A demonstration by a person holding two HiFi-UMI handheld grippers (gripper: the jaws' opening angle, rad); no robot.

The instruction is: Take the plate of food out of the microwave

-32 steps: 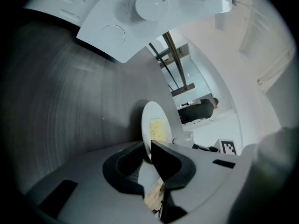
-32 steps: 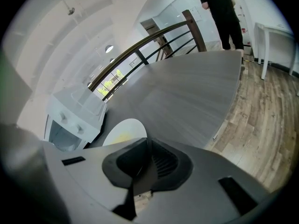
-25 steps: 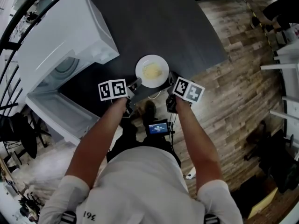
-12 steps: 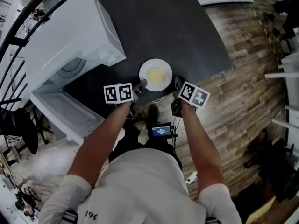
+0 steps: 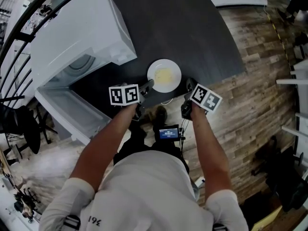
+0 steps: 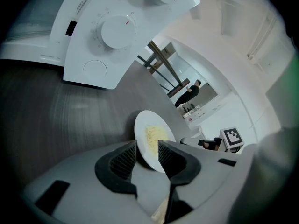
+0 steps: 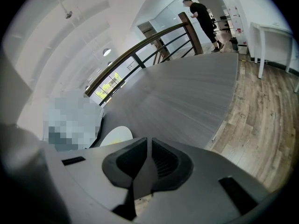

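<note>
The plate of food (image 5: 164, 75) is being carried by the dark desk (image 5: 187, 28), just beside the open microwave (image 5: 82, 37); its rim is being straddled by the left claw (image 6: 147, 149), jaws apart and not pressing; the right claw (image 7: 149, 146) is being held together, empty, near the plate.

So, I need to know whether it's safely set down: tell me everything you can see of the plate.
The plate is round, white and glossy, ceramic by its look, with a small heap of pale yellow food in its middle. It seems to lie flat on the dark table near the front edge, outside the microwave and beside it. Its near rim sits between the jaws of the left gripper, which stand apart and do not press it.
</note>
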